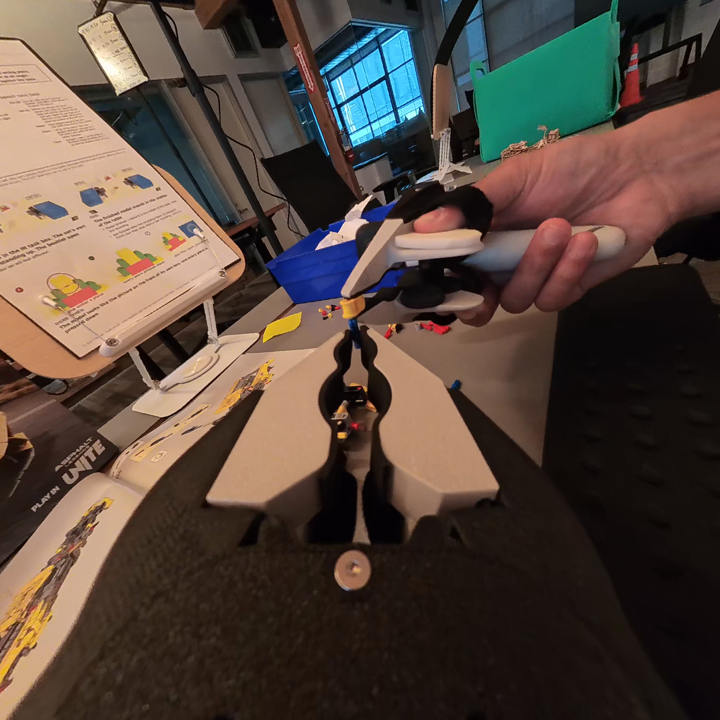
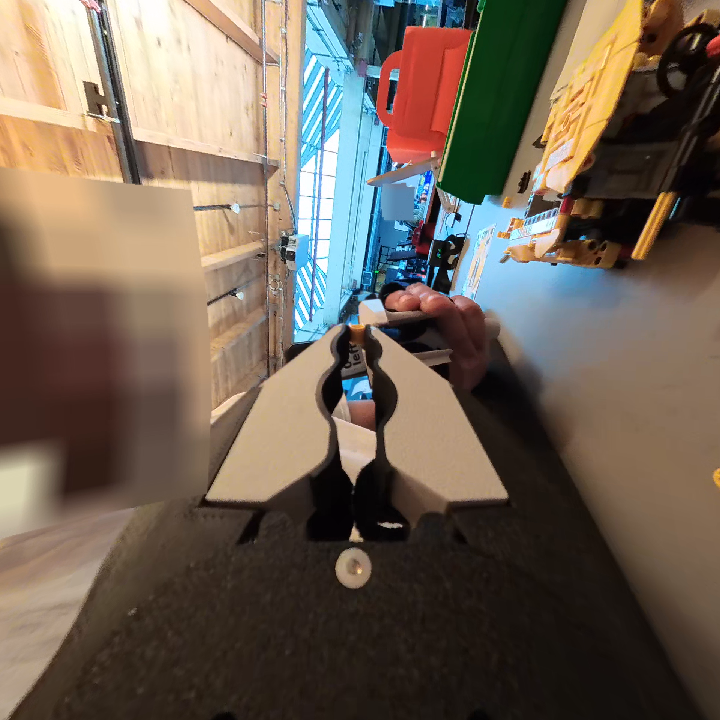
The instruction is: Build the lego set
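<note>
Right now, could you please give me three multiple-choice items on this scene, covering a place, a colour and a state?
1. Where is the blue bin?
A. on the table beyond the grippers
B. on the floor
C. on the stand

2. What colour is the bush at the right gripper tips?
A. green
B. yellow
C. white

3. How is the left gripper?
A. wide open
B. lying on the table
C. shut on the blue pin

Answers: 1 A, it sits past the loose pieces; 2 B, yellow shows between the fingertips; 3 C, its tips pinch the pin.
</note>
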Demonstrator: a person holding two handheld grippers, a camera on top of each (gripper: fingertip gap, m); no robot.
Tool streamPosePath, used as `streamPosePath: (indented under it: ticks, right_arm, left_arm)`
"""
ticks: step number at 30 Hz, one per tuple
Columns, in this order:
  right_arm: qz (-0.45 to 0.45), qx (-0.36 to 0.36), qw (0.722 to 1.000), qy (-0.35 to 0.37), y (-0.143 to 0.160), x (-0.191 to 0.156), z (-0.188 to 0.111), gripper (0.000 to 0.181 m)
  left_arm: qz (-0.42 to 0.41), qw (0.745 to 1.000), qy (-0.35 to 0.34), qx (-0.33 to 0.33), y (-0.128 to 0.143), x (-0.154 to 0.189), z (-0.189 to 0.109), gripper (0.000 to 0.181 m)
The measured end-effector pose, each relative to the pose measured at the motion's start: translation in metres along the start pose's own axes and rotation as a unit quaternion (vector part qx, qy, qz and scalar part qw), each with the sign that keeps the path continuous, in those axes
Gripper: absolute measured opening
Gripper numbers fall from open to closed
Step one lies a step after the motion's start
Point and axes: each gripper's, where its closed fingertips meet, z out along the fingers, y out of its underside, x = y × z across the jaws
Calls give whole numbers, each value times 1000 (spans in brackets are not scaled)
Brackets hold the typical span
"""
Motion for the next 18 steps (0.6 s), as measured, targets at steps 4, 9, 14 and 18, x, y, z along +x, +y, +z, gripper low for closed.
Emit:
streamPosePath:
  ticks: [4,9,14,18]
  right_arm:
    - [-42,-16,999,25,2,2,-3,6]
    - [-154,-171,962,145,31,35,-20,6]
    - [-92,-188,978,23,51,15,-4,6]
    - [-76,-198,977,-4,49,6,-5,6]
  left_arm:
    - [-18,999,26,5,0,5,-2,4]
    - [-105,972,204,-52,19,44,-14,4]
    - [-125,963,240,-22,5,39,-23,4]
    - [-93,959,266,-19,-4,41,-26,4]
